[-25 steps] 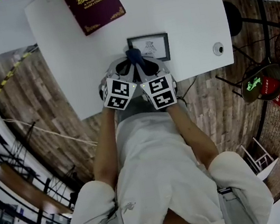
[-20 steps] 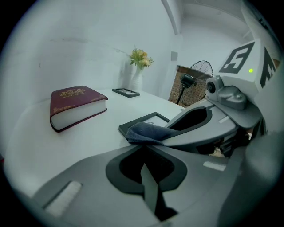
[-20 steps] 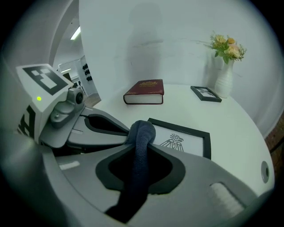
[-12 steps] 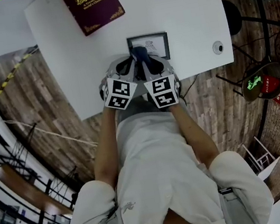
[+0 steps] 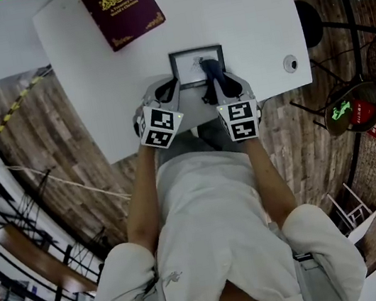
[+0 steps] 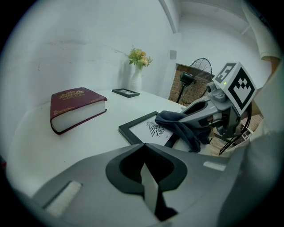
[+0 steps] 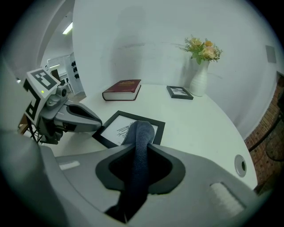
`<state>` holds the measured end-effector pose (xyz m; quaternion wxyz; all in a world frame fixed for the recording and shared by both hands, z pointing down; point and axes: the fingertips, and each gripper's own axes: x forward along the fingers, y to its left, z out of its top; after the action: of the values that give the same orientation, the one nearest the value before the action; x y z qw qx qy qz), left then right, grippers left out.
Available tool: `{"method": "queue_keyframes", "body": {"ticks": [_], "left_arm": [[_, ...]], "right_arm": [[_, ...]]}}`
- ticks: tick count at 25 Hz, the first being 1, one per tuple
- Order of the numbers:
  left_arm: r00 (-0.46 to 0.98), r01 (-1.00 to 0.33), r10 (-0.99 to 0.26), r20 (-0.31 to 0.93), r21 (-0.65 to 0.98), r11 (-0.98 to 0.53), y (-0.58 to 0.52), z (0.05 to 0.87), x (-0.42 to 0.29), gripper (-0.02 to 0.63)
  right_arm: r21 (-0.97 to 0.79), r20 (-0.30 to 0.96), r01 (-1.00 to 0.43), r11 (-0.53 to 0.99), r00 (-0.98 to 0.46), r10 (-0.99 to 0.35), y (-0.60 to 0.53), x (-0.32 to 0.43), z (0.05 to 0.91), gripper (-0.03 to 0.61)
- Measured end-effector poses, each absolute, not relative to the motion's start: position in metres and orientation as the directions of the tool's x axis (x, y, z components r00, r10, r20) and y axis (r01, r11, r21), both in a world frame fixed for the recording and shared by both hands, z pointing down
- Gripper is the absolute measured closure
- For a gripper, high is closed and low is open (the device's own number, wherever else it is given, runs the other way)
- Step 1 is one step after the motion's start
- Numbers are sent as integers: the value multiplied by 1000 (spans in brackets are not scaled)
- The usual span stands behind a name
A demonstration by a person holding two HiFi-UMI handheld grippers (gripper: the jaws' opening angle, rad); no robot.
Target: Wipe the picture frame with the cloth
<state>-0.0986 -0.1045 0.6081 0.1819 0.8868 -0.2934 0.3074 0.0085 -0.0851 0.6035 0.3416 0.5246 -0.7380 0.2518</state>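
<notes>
Since a second ago the right gripper (image 5: 213, 82) has slid off to the person's right. It has dragged the cloth (image 5: 208, 70) across the picture frame (image 5: 187, 65) from its left half to its right side, while the left gripper (image 5: 168, 93) has barely stirred. The right one's jaws are clamped on the dark cloth, whose free end drapes onto the glass. The left one's jaws are pressed together on nothing, its tip just by the frame's near left corner. To me the wiping looks well under way. The next move would be a pass back across, pressing the cloth down without shoving the frame. The frame lies flat, face up, by the near edge of the white table (image 5: 87, 70), its long sides running left to right before the person.
</notes>
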Motion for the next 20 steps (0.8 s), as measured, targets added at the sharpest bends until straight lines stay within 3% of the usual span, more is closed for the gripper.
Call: {"method": "queue_keyframes", "body": {"ticks": [20], "left_arm": [[623,-649,-433,651,122,-751,-106,610,-101,594]], "right_arm": [[55,771,-979,195,-83,-631,-70,80,599,515]]}}
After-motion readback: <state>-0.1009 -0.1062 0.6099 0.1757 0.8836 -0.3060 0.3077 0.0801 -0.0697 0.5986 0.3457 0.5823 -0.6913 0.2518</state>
